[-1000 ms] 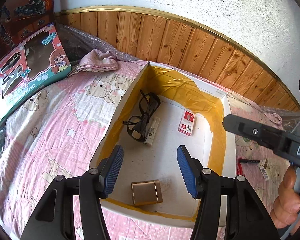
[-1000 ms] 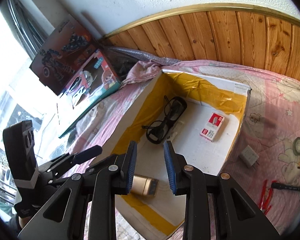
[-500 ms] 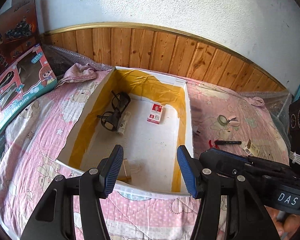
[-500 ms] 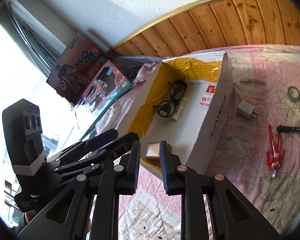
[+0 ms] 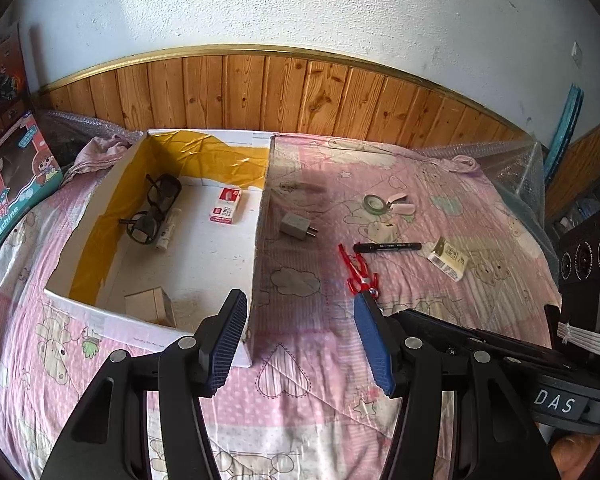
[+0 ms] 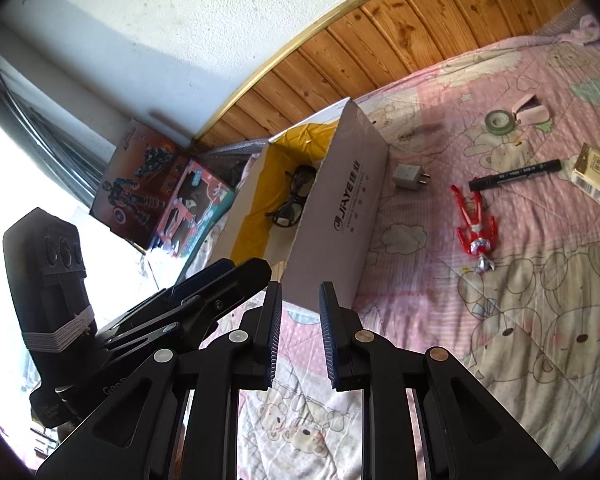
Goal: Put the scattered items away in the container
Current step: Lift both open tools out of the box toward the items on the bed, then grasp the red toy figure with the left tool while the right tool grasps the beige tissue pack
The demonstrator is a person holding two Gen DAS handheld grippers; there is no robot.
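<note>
Both grippers have pulled back from the box [image 5: 260,216] since a second ago, so way more of the bed shows now. Left gripper [image 5: 302,336] hangs over the quilt [image 5: 420,184] with its ribbed blue pads spread wide, nothing between them. Right gripper [image 6: 299,336] sits low by the box's near corner, pads a narrow gap apart, also empty.

Surface is a pink quilted bedspread with cartoon bears, stars and clouds. Behind it there's knotty pine panelling [image 5: 284,88] with a gold trim strip, then rough white plaster. Toy boxes [image 6: 168,196] lean at the left.

White cardboard box, yellow tape lining the inside, holds black glasses [image 5: 152,210], a red-and-white packet [image 5: 226,210] and a tan cube [image 5: 148,306]. Still loose on the quilt right of it: grey plug [image 5: 296,225] just beside the wall, red figure [image 5: 358,270], black marker [image 5: 388,246], green tape roll [image 5: 374,203], cream packet [image 5: 448,258].
</note>
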